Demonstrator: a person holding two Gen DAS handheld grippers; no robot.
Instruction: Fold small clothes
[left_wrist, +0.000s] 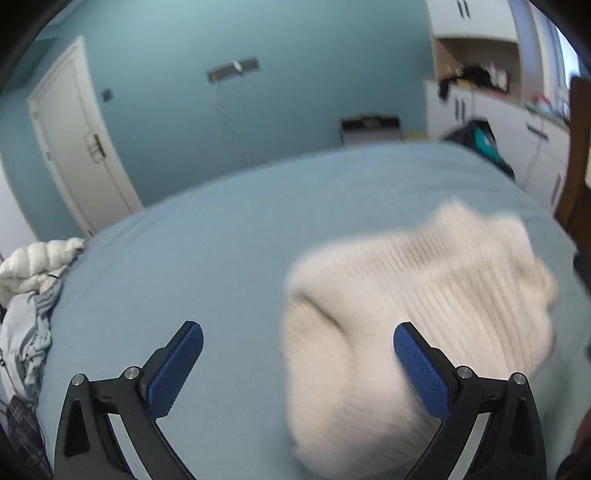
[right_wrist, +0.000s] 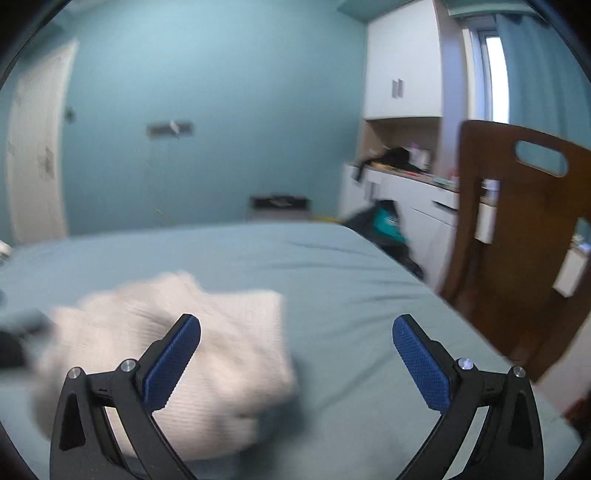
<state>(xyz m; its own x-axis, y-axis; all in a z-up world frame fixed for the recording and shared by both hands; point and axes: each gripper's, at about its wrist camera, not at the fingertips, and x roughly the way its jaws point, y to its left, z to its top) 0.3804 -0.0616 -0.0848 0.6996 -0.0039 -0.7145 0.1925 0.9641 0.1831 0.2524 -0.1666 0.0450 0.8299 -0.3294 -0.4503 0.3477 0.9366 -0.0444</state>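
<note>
A cream ribbed knit garment (left_wrist: 413, 314) lies bunched on the light blue bed (left_wrist: 221, 258), blurred by motion. My left gripper (left_wrist: 298, 345) is open and empty above the bed; the garment lies under its right finger (left_wrist: 421, 373). In the right wrist view the same garment (right_wrist: 229, 354) lies at lower left on the bed (right_wrist: 351, 295). My right gripper (right_wrist: 296, 338) is open and empty, with its left finger (right_wrist: 170, 365) over the garment.
A pile of white and grey clothes (left_wrist: 26, 295) sits at the bed's left edge. A brown wooden chair (right_wrist: 517, 240) stands close on the right. White cabinets (right_wrist: 406, 206) and a dark bag (right_wrist: 384, 225) lie beyond the bed. A white door (left_wrist: 74, 140) is at the left.
</note>
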